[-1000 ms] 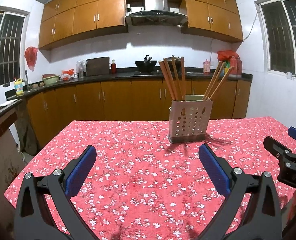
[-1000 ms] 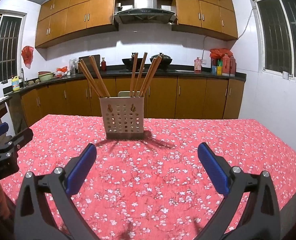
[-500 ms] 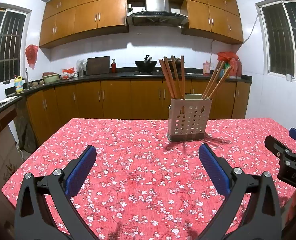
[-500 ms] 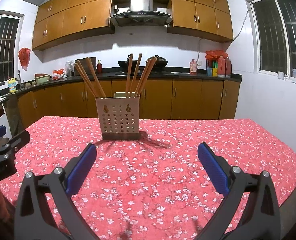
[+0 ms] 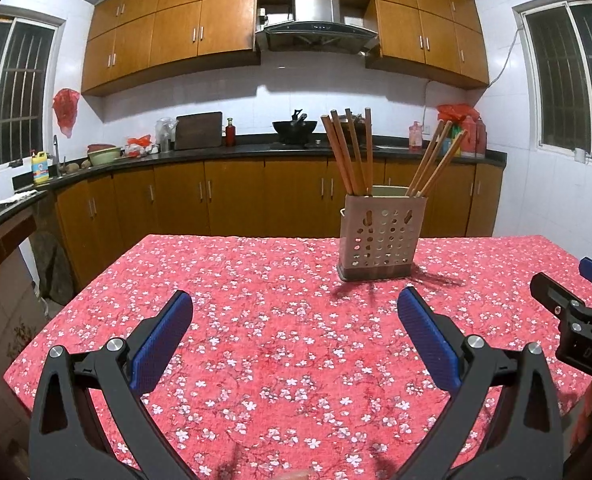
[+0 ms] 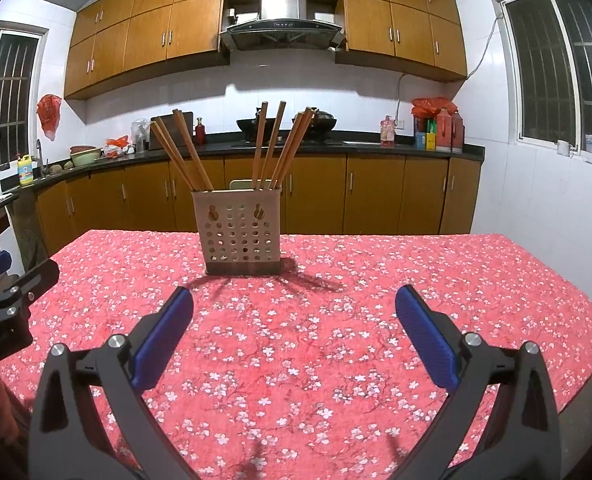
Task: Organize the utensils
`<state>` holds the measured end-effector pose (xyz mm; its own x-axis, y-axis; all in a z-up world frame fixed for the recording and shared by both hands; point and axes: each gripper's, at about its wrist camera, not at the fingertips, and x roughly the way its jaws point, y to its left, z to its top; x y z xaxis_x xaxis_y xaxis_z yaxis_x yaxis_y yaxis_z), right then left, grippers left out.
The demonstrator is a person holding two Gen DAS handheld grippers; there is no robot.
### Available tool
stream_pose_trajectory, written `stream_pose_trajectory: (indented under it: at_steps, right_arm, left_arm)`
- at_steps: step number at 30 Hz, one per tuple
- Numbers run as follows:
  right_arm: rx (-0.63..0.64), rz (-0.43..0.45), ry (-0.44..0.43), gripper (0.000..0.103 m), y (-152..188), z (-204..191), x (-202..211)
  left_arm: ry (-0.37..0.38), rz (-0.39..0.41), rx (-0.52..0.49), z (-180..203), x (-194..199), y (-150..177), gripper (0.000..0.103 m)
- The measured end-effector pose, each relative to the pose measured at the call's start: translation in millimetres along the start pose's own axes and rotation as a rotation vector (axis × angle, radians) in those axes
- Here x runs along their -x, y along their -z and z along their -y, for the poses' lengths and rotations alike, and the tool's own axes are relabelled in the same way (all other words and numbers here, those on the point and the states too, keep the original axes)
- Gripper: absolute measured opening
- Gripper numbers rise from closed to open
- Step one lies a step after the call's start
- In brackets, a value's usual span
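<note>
Hovering low over the table [image 5: 280,344], the left claw [image 5: 295,312] is spread wide and grips nothing; the right claw [image 6: 294,306] is likewise released and empty. The right claw's tip shows at the right edge of the left view. Farther out on the red flowered cloth stands the holder [image 6: 241,236], upright, well apart from both claws: ahead and right of the left one, ahead and slightly left of the right. Chopsticks [image 6: 270,148] lean in it in two bunches. Beyond lie the cabinets [image 6: 316,200].
</note>
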<state>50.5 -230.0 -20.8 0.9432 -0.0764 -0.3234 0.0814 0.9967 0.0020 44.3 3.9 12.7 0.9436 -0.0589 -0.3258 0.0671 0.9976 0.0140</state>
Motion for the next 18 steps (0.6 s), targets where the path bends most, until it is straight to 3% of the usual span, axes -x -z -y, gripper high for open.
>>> stream_pose_trajectory:
  at_steps: [18]
  right_arm:
    - [-0.002,-0.001,-0.001,0.099,0.9,0.5,-0.4]
  left_arm:
    - [0.011,-0.002,-0.007,7.2,0.2,1.2,0.101]
